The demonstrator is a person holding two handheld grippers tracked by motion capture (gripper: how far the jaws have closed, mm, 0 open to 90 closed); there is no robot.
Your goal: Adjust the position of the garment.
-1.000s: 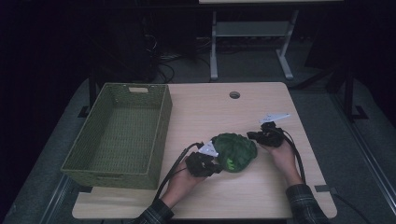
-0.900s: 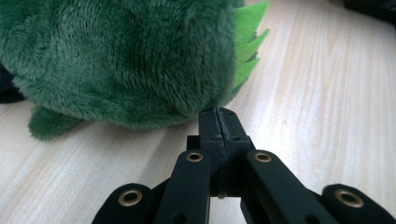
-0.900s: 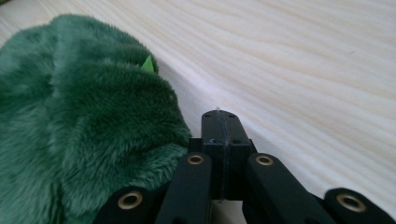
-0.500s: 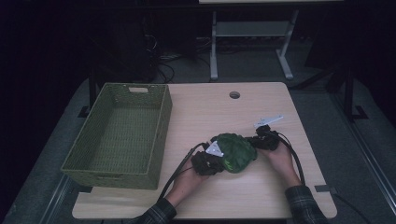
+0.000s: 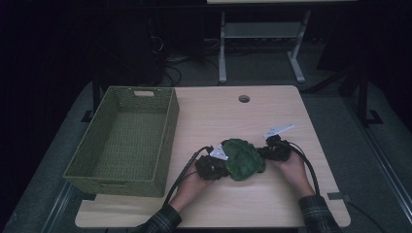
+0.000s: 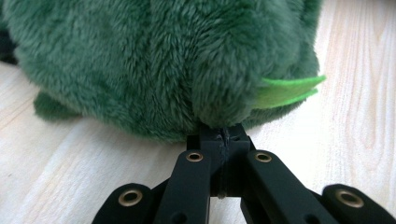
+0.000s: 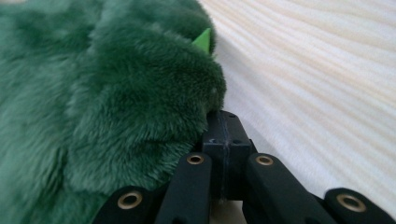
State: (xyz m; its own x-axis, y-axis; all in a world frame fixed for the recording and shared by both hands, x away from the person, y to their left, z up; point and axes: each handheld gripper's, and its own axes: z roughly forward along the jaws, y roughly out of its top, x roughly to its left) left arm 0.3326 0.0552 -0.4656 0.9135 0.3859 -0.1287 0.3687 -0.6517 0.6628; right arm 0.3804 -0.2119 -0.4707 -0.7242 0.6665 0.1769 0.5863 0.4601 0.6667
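1. The green plush toy (image 5: 244, 159) sits on the desk (image 5: 252, 116) right between the two grippers. The left gripper (image 5: 217, 167) is at one end of it and the right gripper (image 5: 270, 151) at the other, both touching the fur.

2. Left jaws are pressed together. In the left gripper view the tips meet just under a fuzzy lobe of the plush toy (image 6: 168, 65), and I'd say a small pinch of fur is caught there — it's so little you can barely see it.

3. Same story on the right: jaws closed flat against each other, nose buried in another lobe of the plush toy (image 7: 107, 102). It looks like a pinch on the pile rather than a grab around the body.

4. Why hold it like that? My guess is a grip at each end lets both hands lift the floppy thing level and carry it to the green woven basket (image 5: 167, 141), which stands well off beyond the left jaws.

5. Hard to make out: the fur hides how much is really between the tips. The light green felt bit (image 6: 285, 91) beside the left jaws could be a spike or fin — can't tell. The toy's shape stays unclear in the dim high view.
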